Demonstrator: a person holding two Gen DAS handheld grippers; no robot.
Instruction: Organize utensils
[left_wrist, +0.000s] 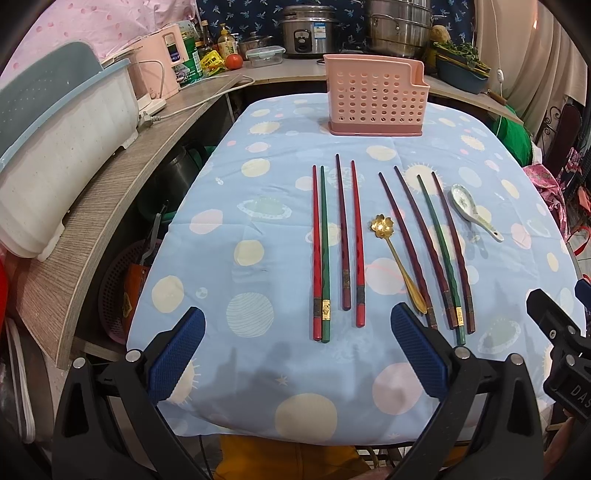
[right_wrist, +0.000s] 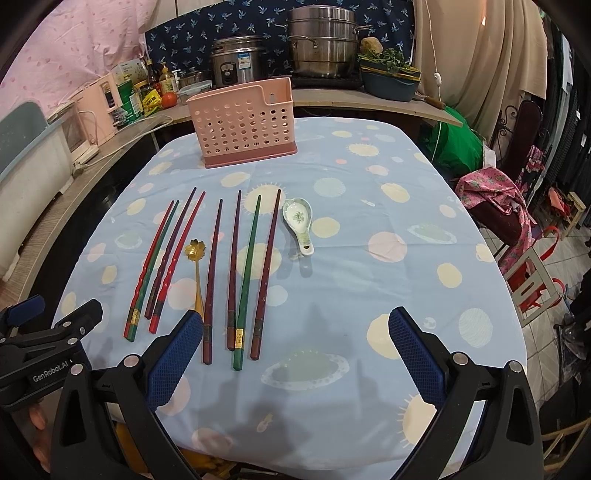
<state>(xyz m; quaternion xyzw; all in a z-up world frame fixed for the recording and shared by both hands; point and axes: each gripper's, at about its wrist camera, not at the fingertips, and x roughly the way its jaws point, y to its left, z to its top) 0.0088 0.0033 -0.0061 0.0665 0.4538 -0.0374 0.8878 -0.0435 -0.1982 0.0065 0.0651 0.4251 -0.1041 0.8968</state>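
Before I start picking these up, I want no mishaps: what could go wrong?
1. The chopsticks lie in close pairs, so an open tool may catch two or nudge a neighbour.
2. The gold spoon has its handle end against a dark chopstick; lifting either could drag the other.
3. The ceramic spoon may slip and chip.

Ahead of my gripper, the surface (right_wrist: 369, 229) wears a pale blue cloth dotted with planets. Beyond it I see a wooden counter (left_wrist: 122, 147) curving round to the left, carrying a rice cooker (right_wrist: 236, 62) and a steel steamer pot (right_wrist: 325, 40) against dark blue patterned fabric (right_wrist: 184, 33). Beige curtains (right_wrist: 480, 55) hang far right, above a tiled floor (right_wrist: 546, 325).
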